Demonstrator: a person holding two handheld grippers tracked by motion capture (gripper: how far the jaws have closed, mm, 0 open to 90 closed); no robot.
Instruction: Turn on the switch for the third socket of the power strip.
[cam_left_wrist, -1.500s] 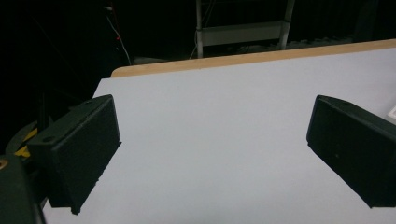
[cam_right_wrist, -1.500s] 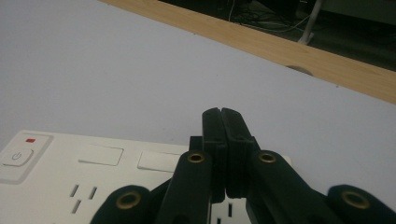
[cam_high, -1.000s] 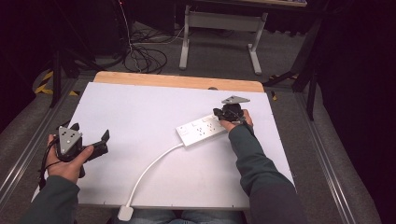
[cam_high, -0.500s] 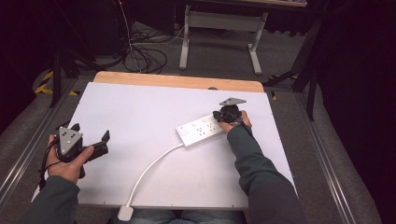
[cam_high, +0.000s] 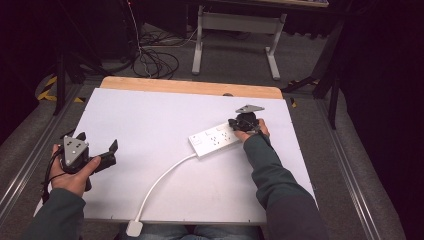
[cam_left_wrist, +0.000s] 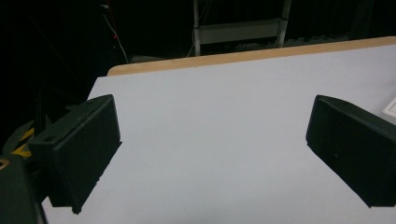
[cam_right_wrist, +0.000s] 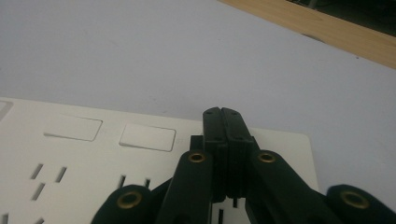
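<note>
The right gripper (cam_right_wrist: 223, 154) has its two black jaws pressed flat together, with nothing between them. Their tips sit low over the top face of the white power strip (cam_right_wrist: 93, 158), near its end, just past two small square buttons; whether they actually touch the plastic I cannot tell. From above, that right gripper (cam_high: 239, 125) is at the far end of the power strip (cam_high: 215, 140), with the person's right hand (cam_high: 252, 131) wrapped around it and a dark green sleeve (cam_high: 272, 175) running back to the near edge.

The strip lies at a slant on the right half of the white tabletop (cam_high: 160, 120), and its white cable (cam_high: 155, 187) curves from the nearer end toward the person, ending in a plug (cam_high: 134, 228) at the table's front edge.

The left gripper (cam_left_wrist: 210, 154) has its jaws spread wide apart, holding nothing, with bare white surface between them. In the high view the left gripper (cam_high: 111, 152) is near the table's left edge, well apart from the strip, held in the left hand (cam_high: 75, 172). A light wooden strip (cam_high: 190, 87) borders the far side.
</note>
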